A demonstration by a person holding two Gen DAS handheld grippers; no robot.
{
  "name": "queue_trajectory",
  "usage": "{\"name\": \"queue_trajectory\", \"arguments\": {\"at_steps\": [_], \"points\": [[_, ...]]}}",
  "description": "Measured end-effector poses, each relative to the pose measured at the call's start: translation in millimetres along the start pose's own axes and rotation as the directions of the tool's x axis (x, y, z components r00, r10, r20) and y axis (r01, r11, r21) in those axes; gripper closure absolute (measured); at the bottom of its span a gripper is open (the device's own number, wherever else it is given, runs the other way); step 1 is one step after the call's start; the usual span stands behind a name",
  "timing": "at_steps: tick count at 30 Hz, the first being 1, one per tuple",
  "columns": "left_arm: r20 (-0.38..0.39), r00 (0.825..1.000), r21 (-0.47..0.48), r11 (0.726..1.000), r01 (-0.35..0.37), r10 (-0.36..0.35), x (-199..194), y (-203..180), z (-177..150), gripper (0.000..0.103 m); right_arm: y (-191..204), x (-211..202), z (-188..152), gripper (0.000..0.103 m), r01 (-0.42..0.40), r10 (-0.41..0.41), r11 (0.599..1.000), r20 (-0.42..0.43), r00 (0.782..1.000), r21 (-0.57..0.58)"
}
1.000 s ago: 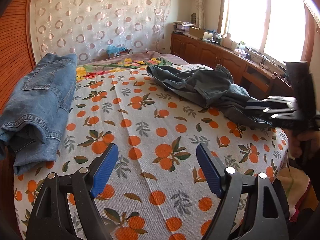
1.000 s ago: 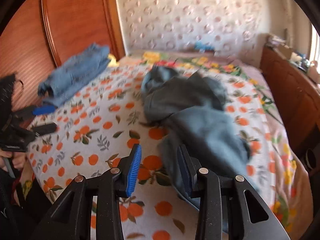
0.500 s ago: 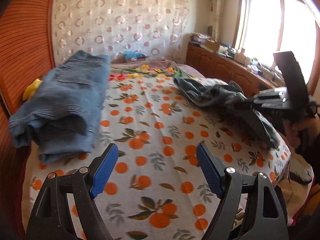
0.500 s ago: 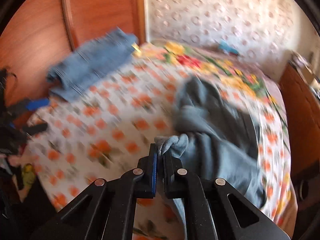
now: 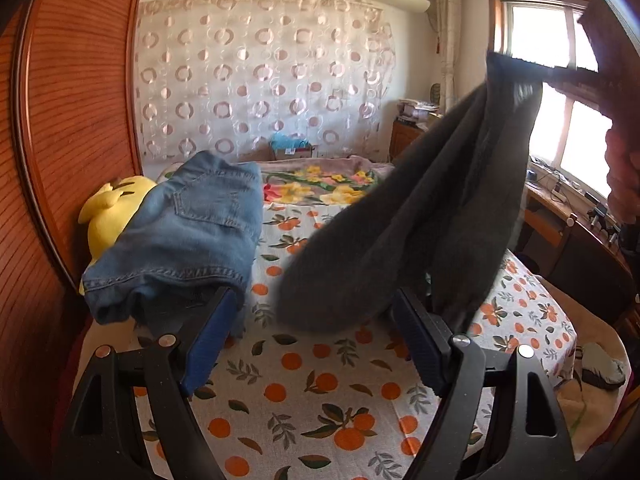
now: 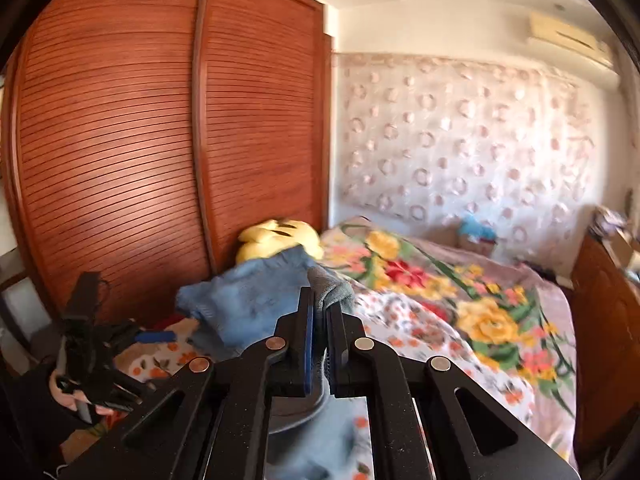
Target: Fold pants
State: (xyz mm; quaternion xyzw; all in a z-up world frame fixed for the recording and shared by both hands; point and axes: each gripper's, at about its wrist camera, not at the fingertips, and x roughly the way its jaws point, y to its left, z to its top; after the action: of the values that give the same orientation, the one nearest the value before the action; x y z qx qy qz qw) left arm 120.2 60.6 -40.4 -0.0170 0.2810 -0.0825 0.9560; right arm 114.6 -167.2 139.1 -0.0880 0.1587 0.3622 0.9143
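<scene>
Grey pants [image 5: 420, 216] hang in the air over the bed, lifted by one end at the upper right of the left wrist view. My right gripper [image 6: 320, 312] is shut on that end; a tuft of grey cloth [image 6: 332, 284] sticks out above its fingers. The same gripper shows dark at the top right of the left wrist view [image 5: 568, 72]. My left gripper [image 5: 308, 332] is open and empty, low over the orange-print bedsheet [image 5: 320, 392], just below the hanging pants. It also shows at the left of the right wrist view [image 6: 156, 336].
Folded blue jeans [image 5: 188, 232] lie at the bed's left on a yellow plush toy [image 5: 108, 216]. A wooden wardrobe [image 6: 160, 140] stands at the left. A floral blanket [image 6: 440, 280] covers the far bed. A wooden cabinet [image 5: 572, 240] runs under the window.
My right gripper closed on the grey pants and lifted them high off the bed. My left gripper stayed open and moved closer to the jeans.
</scene>
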Motion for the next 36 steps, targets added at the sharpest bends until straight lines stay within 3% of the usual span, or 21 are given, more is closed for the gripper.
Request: {"name": "queue_trajectory", "arguments": {"at_steps": [5,12,15,18,22,30,32,36], "points": [[-0.025,0.999,0.01,1.0,0.028,-0.027,14.1,-10.5,-4.7,0.022,-43.7,-1.1,-85.2,0.098,0.114,-0.101,0.989,-0.14,0.985,0.092],[-0.11,0.991,0.042,0.996,0.075,-0.07,50.5,-35.7,-19.5,0.022,-97.8,20.9,-214.8,0.095,0.236,-0.137,0.943,-0.372,0.918,0.236],[-0.143,0.987,0.057,0.995,0.085,-0.076,62.6,-45.6,-26.9,0.022,-108.9,45.0,-227.3,0.087,0.269,-0.146,0.927,-0.409,0.901,0.262],[-0.163,0.983,0.066,0.994,0.09,-0.079,70.4,-51.3,-32.5,0.022,-113.1,59.7,-217.5,0.077,0.298,-0.179,0.921,-0.407,0.896,0.251],[-0.167,0.983,0.057,0.995,0.086,-0.075,69.1,-51.3,-37.3,0.022,-91.5,40.8,-212.4,0.068,0.322,-0.227,0.92,-0.369,0.901,0.222],[-0.167,0.985,0.021,0.999,0.042,-0.038,60.8,-28.8,-45.8,0.022,-33.5,64.4,-191.5,0.066,0.161,-0.113,0.975,-0.282,0.953,0.154],[-0.167,0.985,0.015,0.999,0.031,-0.028,59.8,-22.6,-47.3,0.022,-22.7,70.7,-195.3,0.065,0.123,-0.083,0.984,-0.279,0.957,0.128],[-0.167,0.986,0.001,1.0,0.007,-0.006,56.6,-10.7,-50.7,0.022,2.8,131.9,-196.2,0.065,0.03,-0.009,0.997,-0.303,0.953,0.065]]}}
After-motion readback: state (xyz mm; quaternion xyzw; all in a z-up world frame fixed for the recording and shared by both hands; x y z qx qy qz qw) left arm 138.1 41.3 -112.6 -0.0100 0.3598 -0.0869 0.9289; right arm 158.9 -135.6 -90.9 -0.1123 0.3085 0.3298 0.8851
